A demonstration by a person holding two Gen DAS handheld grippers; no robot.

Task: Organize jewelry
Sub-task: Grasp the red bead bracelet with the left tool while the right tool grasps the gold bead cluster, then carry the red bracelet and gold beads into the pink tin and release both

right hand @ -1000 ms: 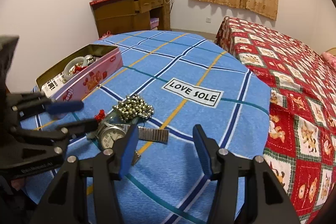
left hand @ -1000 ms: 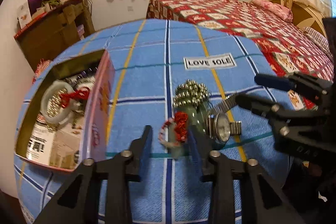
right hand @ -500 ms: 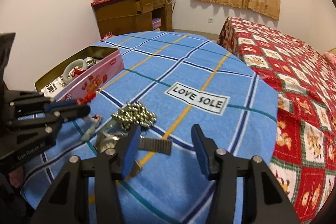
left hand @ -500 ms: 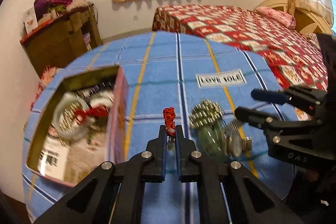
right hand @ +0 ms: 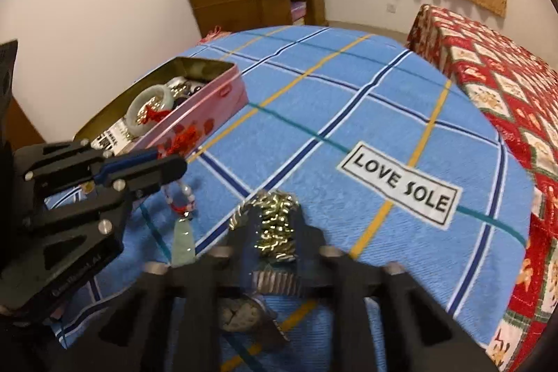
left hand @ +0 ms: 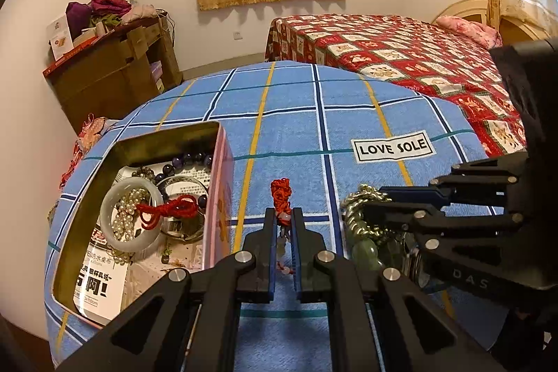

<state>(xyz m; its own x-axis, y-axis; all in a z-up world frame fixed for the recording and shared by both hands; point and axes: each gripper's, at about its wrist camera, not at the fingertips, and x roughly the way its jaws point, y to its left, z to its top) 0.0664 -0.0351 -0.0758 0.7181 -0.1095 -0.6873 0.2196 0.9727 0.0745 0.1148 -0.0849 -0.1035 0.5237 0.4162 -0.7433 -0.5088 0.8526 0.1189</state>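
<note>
My left gripper is shut on a red-cord bracelet with pink beads and holds it above the blue checked cloth, just right of the pink tin. The bracelet's beads hang below the left gripper in the right wrist view. The tin holds a jade bangle, pearls, dark beads and a red cord. My right gripper is shut on a gold bead necklace. A wristwatch lies under it, and a green jade pendant lies to its left.
A "LOVE SOLE" label is sewn on the cloth at the right. A red patterned bed stands behind the table, and a cluttered wooden cabinet stands at the back left.
My left gripper closed on the red-cord bracelet and lifted it toward the tin. My right gripper moved forward and closed on the gold necklace.
</note>
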